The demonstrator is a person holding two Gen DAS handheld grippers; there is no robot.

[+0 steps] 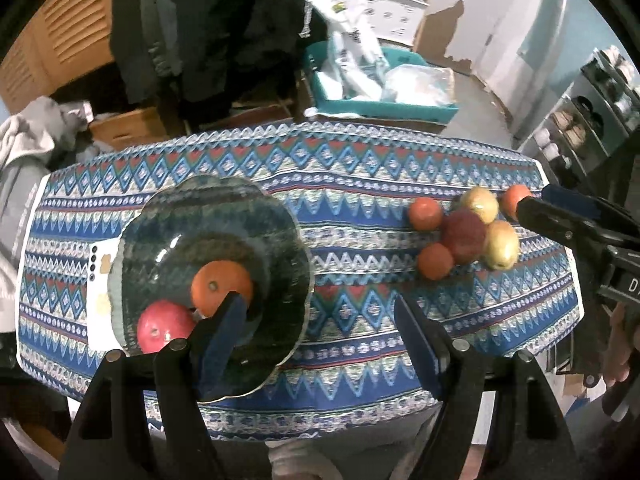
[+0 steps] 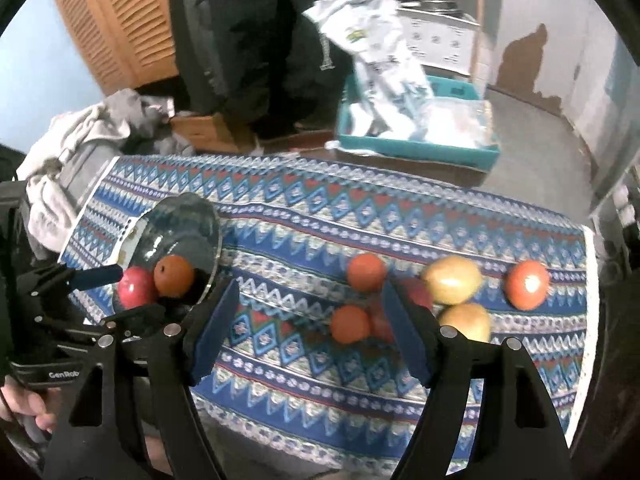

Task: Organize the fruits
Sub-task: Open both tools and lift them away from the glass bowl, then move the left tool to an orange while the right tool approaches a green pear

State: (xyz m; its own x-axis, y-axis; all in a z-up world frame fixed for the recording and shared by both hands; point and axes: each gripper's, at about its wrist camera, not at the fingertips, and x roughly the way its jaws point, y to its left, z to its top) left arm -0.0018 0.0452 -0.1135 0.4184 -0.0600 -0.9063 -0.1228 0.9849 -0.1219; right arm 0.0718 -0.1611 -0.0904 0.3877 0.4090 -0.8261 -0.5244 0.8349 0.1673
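A dark green glass bowl (image 1: pixel 280 248) on the patterned tablecloth holds an orange (image 1: pixel 220 286) and a red apple (image 1: pixel 162 326). My left gripper (image 1: pixel 320 320) is open and empty, its left finger over the bowl's near rim. To the right lies a cluster of loose fruit: a dark red apple (image 1: pixel 464 236), two yellow apples (image 1: pixel 500 244), several oranges (image 1: pixel 425 213). My right gripper (image 2: pixel 310 308) is open and empty above an orange (image 2: pixel 350 324) in that cluster. The bowl (image 2: pixel 200 216) shows at the left in the right wrist view.
A white card (image 1: pixel 102 300) lies under the bowl's left side. Beyond the table are a teal tray with white bags (image 1: pixel 380 92), a cardboard box (image 1: pixel 128 128), grey clothes (image 1: pixel 28 152) and a person in dark clothes (image 1: pixel 208 32). Shelves (image 1: pixel 588 120) stand right.
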